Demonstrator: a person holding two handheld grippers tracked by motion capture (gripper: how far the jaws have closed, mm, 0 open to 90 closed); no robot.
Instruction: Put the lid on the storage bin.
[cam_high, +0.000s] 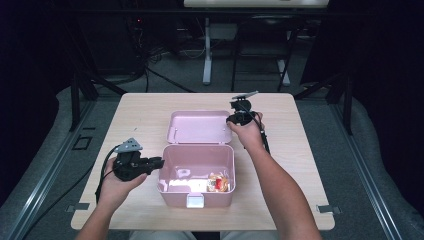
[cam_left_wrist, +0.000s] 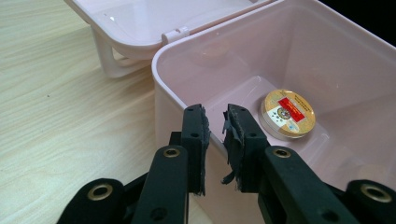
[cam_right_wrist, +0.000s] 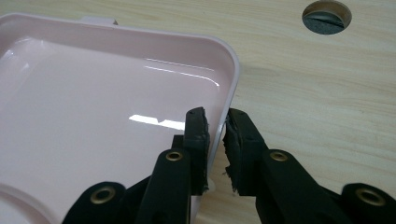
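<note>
**Both grippers clamp the pink box**

While the pink box (cam_high: 196, 175) sits open at the frame's centre on the table (cam_high: 300, 200), the left gripper (cam_high: 159, 162) pinches its left wall. The right gripper (cam_high: 231, 120) pinches the lid (cam_high: 200, 127) by its right rim. A round tin (cam_left_wrist: 287, 113) lies inside the box.

Box (cam_left_wrist: 299, 60) cut off by rt and top edges in left gripper view. Lid (cam_right_wrist: 93, 116) cropped at left and bottom in right gripper view. Print on round tin (cam_left_wrist: 287, 113) too small to be read. Contents in box's near rt corner (cam_high: 218, 183) blurred, not identifiable.
</note>
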